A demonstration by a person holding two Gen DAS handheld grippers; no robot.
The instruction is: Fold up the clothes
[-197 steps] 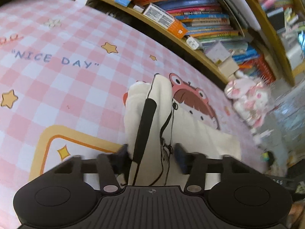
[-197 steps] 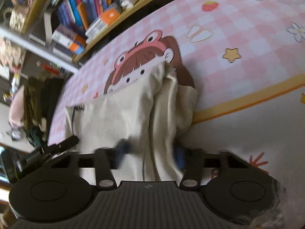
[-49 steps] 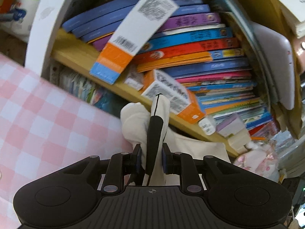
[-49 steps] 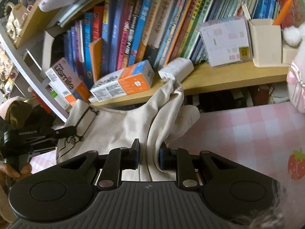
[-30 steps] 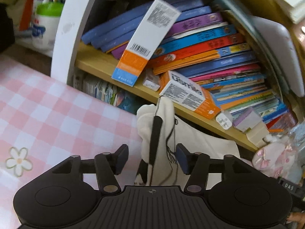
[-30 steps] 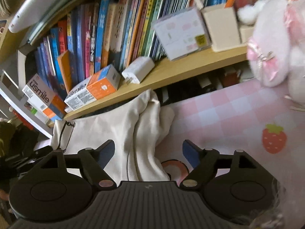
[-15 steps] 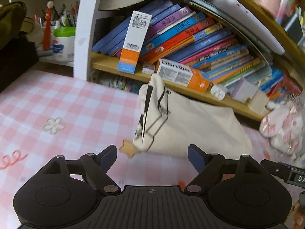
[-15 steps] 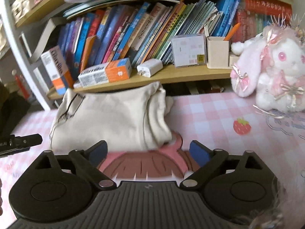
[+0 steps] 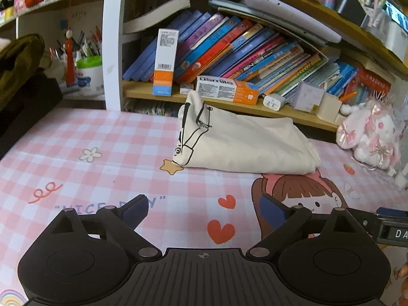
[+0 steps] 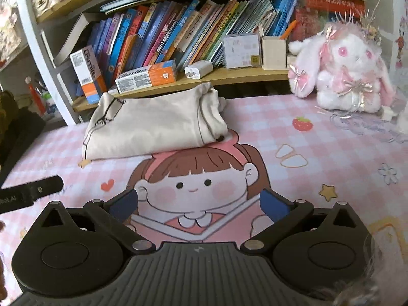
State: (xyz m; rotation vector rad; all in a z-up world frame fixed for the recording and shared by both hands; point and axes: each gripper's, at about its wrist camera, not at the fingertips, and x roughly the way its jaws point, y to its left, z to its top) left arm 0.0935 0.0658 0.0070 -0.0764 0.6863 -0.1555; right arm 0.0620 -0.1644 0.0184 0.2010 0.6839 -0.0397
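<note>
Lying folded ahead of both tongs, the cream garment [image 9: 244, 145] rests on the pink checked surface [image 9: 102, 137], its far edge tucked against the low wooden shelf [image 9: 137, 90] of books. The left tongs [image 9: 202, 210] have just been opening and now stand spread wide with nothing between the jaws; the right tongs [image 10: 199, 201] have likewise just been opening and hold nothing, only the cartoon print of the surface showing between them. Both sit well apart from the garment, on the near side of it.

By my reading the fold is done and the cloth released. What could still go wrong: the upper left corner of the bundle stands up in a loose peak by the toothpaste box [image 9: 227, 89], and the layered end on the right looks bunched, so either could slump and loosen the fold; any return pass of the tongs might also snag that peak.

Whether the under-layers lie flat cannot be seen, and the far edge is hidden beneath the shelf lip. The plush rabbit [image 10: 349, 68] sits beyond the right tongs, near the garment but not touching it.
</note>
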